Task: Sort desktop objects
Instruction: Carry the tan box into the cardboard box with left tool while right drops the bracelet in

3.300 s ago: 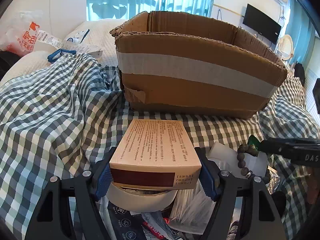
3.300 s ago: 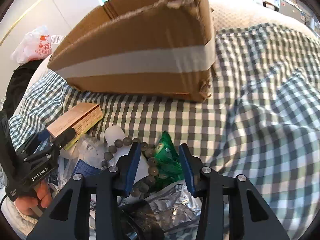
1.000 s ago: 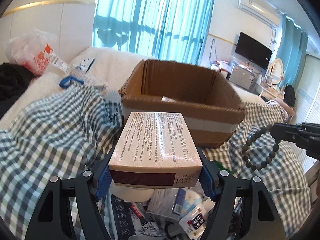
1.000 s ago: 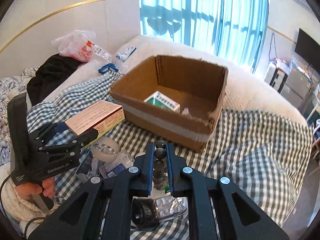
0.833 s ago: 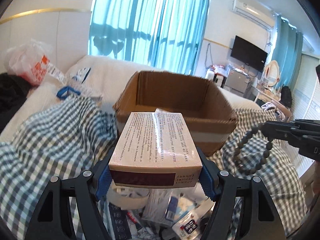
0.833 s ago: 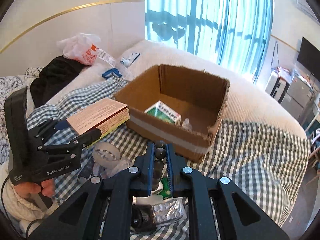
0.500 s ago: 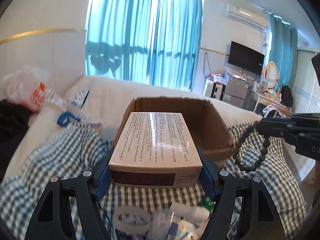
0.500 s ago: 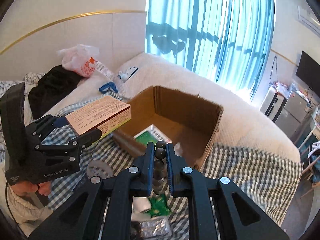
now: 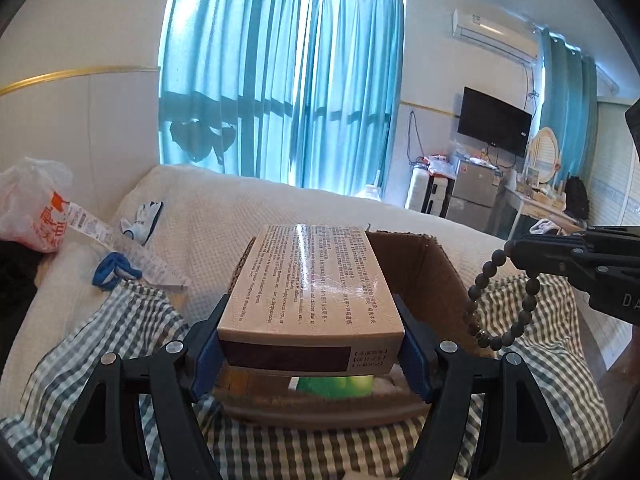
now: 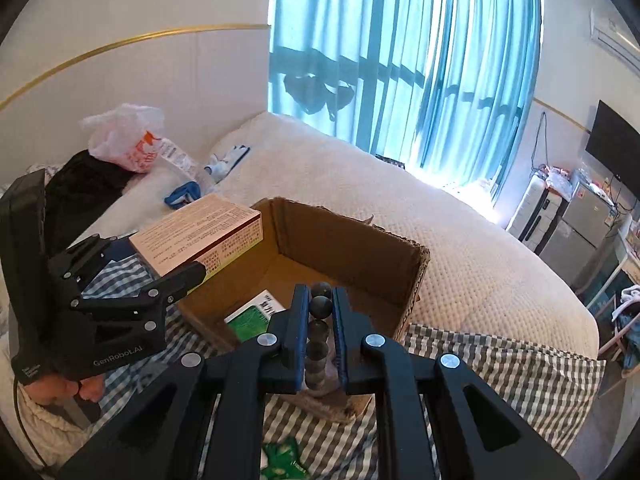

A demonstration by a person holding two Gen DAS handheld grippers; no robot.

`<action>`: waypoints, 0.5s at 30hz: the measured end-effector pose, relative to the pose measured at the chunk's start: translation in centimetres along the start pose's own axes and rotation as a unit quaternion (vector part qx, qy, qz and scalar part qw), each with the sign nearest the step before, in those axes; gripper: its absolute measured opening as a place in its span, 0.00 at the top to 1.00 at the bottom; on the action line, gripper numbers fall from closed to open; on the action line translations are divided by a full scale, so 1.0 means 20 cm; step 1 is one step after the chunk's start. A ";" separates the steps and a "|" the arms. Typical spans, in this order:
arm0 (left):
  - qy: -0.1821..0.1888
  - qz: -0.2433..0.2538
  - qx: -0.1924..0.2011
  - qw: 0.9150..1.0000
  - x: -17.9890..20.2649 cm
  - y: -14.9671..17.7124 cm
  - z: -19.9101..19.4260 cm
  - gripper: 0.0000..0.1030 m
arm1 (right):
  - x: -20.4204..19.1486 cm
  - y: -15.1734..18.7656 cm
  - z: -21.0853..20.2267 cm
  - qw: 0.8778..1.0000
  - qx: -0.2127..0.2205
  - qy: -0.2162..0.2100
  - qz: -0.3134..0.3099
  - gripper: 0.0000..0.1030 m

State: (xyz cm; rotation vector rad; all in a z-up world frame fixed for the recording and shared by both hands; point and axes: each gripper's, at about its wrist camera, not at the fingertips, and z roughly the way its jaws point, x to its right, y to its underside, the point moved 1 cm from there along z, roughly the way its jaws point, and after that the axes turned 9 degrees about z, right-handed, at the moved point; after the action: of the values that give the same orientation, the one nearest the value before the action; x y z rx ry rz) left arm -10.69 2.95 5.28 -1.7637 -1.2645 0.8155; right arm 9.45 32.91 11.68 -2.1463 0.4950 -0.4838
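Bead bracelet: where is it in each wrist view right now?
Left wrist view: bead bracelet hangs at right, from the right tool.
Right wrist view: bottom centre, beads pinched between its pads.
Shared landmark: the open cardboard box.

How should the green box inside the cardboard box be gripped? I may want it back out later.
The green box lies flat on the floor of the cardboard box, near its near wall. I would come straight down through the open top, fingers spanning its narrow width across the long edges, since the walls likely block any sideways approach.
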 end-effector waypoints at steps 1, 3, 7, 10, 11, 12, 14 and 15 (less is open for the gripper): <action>0.001 0.003 -0.003 1.000 0.00 -0.01 0.04 0.27 | 0.01 -0.01 0.04 1.000 -0.003 0.001 0.001 0.90; 0.002 0.008 -0.007 1.000 0.01 -0.02 0.10 0.27 | 0.04 -0.02 0.11 1.000 -0.009 0.003 0.007 0.90; 0.011 0.008 -0.015 1.000 0.02 -0.05 0.25 0.27 | 0.11 -0.05 0.28 1.000 -0.021 0.008 0.017 0.90; 0.015 0.009 -0.024 1.000 0.04 -0.06 0.37 0.27 | 0.16 -0.06 0.40 0.999 -0.030 0.014 0.025 0.90; 0.015 0.010 -0.026 0.999 0.04 -0.06 0.39 0.27 | 0.18 -0.06 0.43 0.999 -0.032 0.017 0.028 0.90; 0.016 0.010 -0.030 0.999 0.04 -0.06 0.42 0.27 | 0.20 -0.06 0.46 0.999 -0.033 0.019 0.031 0.90; 0.022 0.008 -0.038 0.999 0.05 -0.05 0.48 0.27 | 0.22 -0.07 0.51 0.998 -0.034 0.021 0.039 0.89; 0.022 0.007 -0.040 0.999 0.05 -0.05 0.50 0.27 | 0.24 -0.06 0.53 0.998 -0.034 0.022 0.043 0.89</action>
State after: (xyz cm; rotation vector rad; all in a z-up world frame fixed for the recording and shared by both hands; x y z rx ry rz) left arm -19.28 6.42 1.37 -1.8453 -1.2723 0.7396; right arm 18.94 38.19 7.65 -2.1735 0.6342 -0.4737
